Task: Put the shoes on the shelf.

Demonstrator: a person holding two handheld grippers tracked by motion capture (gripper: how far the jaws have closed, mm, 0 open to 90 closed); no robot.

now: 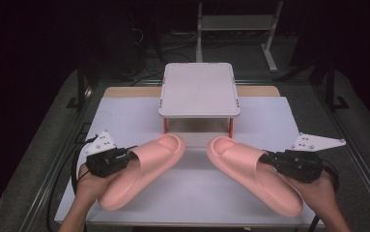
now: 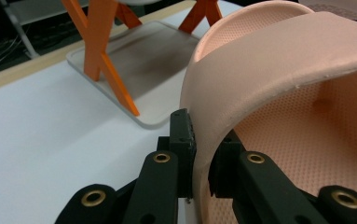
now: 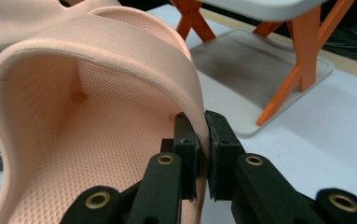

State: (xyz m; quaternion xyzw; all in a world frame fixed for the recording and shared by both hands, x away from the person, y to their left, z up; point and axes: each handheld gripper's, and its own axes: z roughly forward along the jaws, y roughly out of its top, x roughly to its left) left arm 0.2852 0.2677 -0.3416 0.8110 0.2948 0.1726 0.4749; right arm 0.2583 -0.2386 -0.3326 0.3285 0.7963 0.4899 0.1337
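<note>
white table (image 1: 192,188): each gripper (image 1: 124,158) (image 1: 269,159) clamps pink slipper (image 1: 146,166) (image 1: 250,169) strap.

There are two pink slippers, one on the left (image 1: 141,171) and one on the right (image 1: 252,174), and one small rack (image 1: 199,89) far behind.

Two slippers before a stand

On the table (image 1: 124,116), the left slipper (image 1: 141,169) and right slipper (image 1: 255,174) lie side by side, apart, toes angled inward. Behind them, at the centre, stands the stand (image 1: 199,89), on a base plate (image 2: 134,60).
</note>
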